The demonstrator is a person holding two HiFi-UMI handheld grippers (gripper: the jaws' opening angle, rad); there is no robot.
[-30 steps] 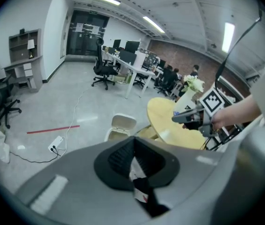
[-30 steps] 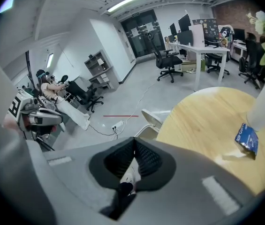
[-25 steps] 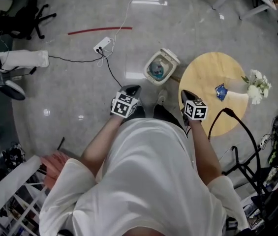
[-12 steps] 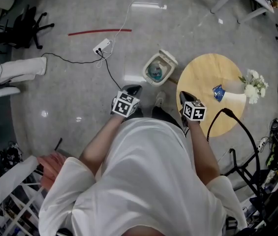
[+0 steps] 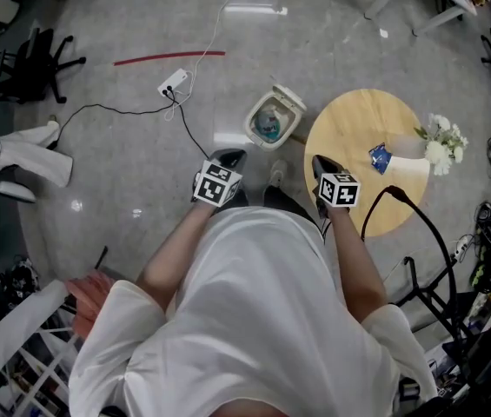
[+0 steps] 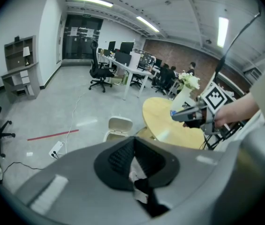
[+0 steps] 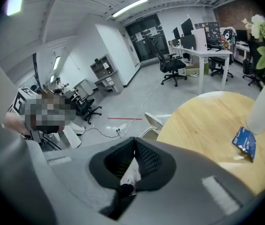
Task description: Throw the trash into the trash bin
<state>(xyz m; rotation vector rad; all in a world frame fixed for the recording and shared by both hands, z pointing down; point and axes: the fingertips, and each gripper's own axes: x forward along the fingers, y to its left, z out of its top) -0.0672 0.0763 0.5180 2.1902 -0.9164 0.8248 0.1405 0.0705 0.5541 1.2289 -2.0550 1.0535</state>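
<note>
**Trash** (image 5: 379, 156): a small, crumpled blue wrapper with white print. It lies on the round wooden table (image 5: 349, 124), just beside the foot of a white vase (image 5: 414, 168). It is ahead and to the right of the right tongs (image 5: 321, 165), apart from them.

**Bin** (image 5: 271, 120): a small pale bin on the floor with its lid up. It stands ahead of and between the two tongs, near the table's edge.

**Right tongs:** clenched, tips meeting with nothing between them, at the table's near edge.

**Left tongs** (image 5: 232, 157): likewise clenched and empty, over the floor, short of the bin.
</note>
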